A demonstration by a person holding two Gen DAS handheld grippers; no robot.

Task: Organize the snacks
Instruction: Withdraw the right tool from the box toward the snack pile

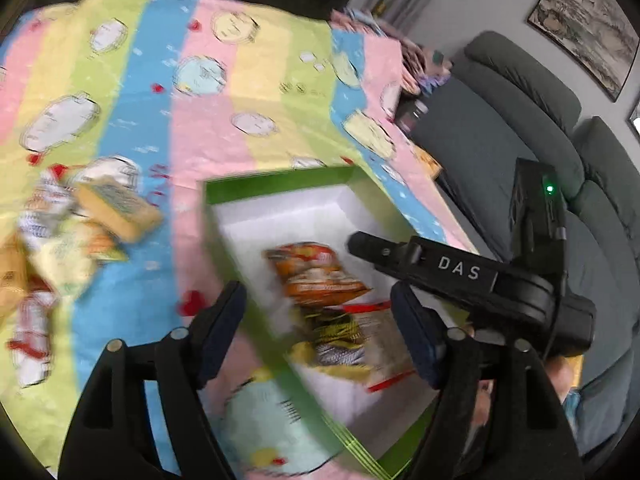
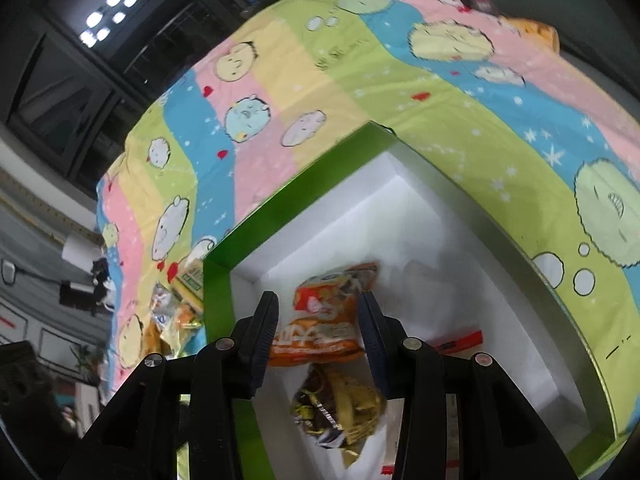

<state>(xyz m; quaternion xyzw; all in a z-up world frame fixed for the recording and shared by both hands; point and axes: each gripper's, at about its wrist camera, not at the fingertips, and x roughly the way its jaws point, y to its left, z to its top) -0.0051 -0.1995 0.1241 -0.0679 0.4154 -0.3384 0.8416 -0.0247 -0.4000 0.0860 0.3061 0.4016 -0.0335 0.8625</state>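
Observation:
A green box with a white inside [image 1: 280, 184] [image 2: 288, 204] lies on the striped cartoon cloth. In it are an orange snack packet [image 1: 320, 272] [image 2: 324, 320], a yellow-black packet [image 1: 340, 340] [image 2: 340, 404] and a white-red packet [image 1: 384, 332] [image 2: 460, 340]. My left gripper [image 1: 320, 332] is open and empty above the box's near wall. My right gripper [image 2: 318, 336] is open over the box, its fingers either side of the orange packet without gripping it. It also shows in the left wrist view [image 1: 460, 276]. A pile of loose snacks [image 1: 80, 228] [image 2: 176, 312] lies left of the box.
A dark grey sofa [image 1: 520, 128] runs along the right of the table, with a framed picture [image 1: 588, 20] above it. Small items [image 1: 416, 108] sit at the table's far right corner. Dark windows [image 2: 80, 80] stand behind the table.

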